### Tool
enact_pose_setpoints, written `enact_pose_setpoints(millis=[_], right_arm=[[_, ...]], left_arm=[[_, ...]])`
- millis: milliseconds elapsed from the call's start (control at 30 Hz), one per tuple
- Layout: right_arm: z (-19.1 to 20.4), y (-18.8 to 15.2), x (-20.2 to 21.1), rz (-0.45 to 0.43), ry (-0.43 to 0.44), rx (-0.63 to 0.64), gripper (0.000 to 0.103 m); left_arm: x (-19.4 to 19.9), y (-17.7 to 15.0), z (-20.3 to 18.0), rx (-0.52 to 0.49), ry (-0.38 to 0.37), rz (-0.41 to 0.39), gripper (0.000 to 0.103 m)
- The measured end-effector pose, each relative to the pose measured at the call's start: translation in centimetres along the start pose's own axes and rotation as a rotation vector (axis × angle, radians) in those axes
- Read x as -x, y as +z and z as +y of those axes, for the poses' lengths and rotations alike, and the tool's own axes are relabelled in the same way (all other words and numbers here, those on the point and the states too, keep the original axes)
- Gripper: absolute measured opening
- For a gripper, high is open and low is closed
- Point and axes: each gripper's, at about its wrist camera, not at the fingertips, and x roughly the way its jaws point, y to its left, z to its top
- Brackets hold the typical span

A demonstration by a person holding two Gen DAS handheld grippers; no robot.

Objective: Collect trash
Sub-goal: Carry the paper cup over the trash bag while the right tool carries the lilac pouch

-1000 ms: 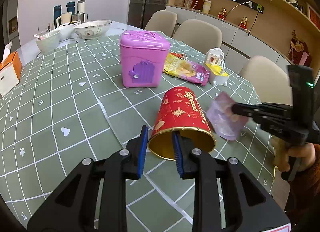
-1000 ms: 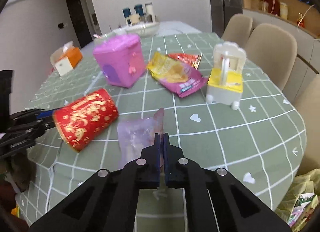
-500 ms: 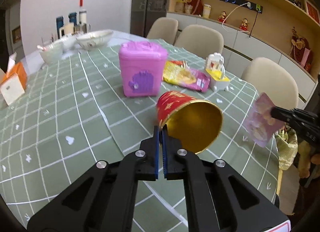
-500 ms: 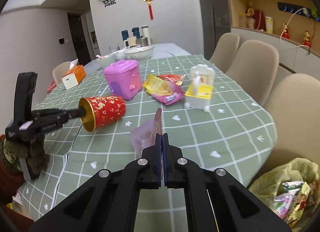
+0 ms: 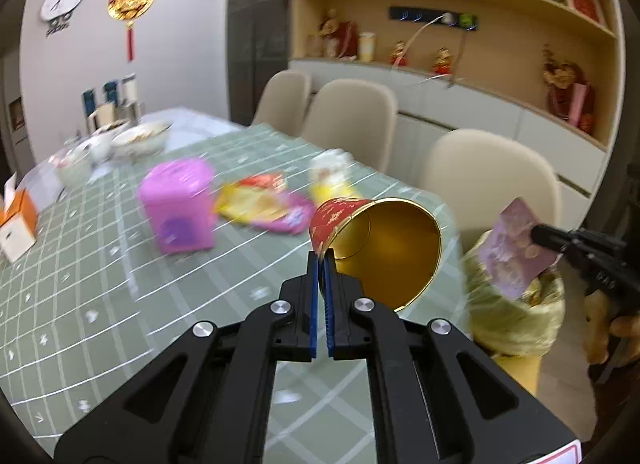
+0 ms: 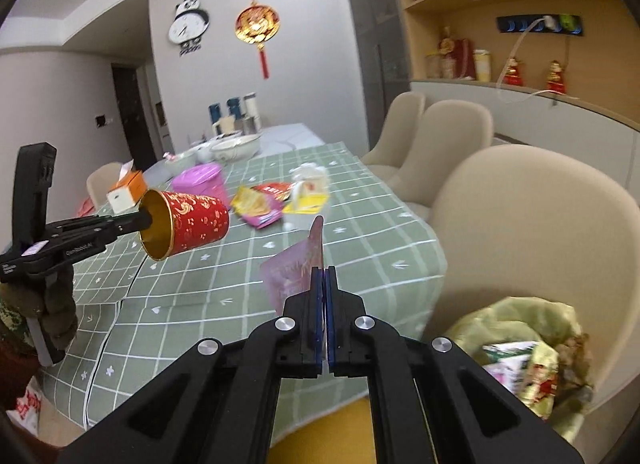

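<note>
Two grippers are clamped on trash. Left gripper (image 5: 321, 254) pinches the red cup's (image 5: 376, 248) rim beyond the tabletop's (image 5: 120, 264) edge. Right gripper (image 6: 323, 272) holds a pink wrapper (image 6: 294, 274) near the trash bag (image 6: 524, 348).

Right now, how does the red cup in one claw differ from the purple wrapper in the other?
The red paper cup is a rigid tube with a gold inside, pinched at its rim by the left gripper. The purple wrapper is flat, thin and crumpled, clamped by the right gripper. Both are held off the table.

Pink toy box (image 5: 179, 204), tissue box (image 5: 16, 224), bowls (image 5: 140, 139) sat on worktop (image 5: 120, 284); panda clock (image 6: 189, 22) hung on wall.
</note>
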Motion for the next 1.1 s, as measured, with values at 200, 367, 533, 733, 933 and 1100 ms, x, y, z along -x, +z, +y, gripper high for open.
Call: enact_pose_setpoints(millis=[200,367,533,733,933,1100], right_arm=[[-4.3,-0.8,4.1,-0.036,-0.088,-0.029,0.004],[-7.4,-1.7,6.9,-0.051,-0.169,-0.054,0.004],[-10.7,-2.9,9.2,-0.060,-0.224,-0.104,0.004],[-13.6,-3.9,9.8,-0.054,-0.256,-0.154,0.004],[-15.9,-5.1,9.8,-0.050,-0.274,-0.194,0.004],[-17.9,-5.9,9.6,-0.039,-0.296,-0.225,0.004]], left_arm=[[-0.2,1.6,-6.9,-0.030,-0.093,-0.061,0.003],[-2.3,1.4,-12.0,-0.038,-0.186,-0.028,0.003],[-4.7,0.6,-16.5,-0.047,-0.260,0.028,0.003],[-7.0,-0.6,-20.2,-0.061,-0.311,0.082,0.003],[-9.5,-1.8,-22.1,-0.056,-0.328,0.139,0.003],[-12.2,-3.0,-23.7,-0.040,-0.356,0.183,0.003]])
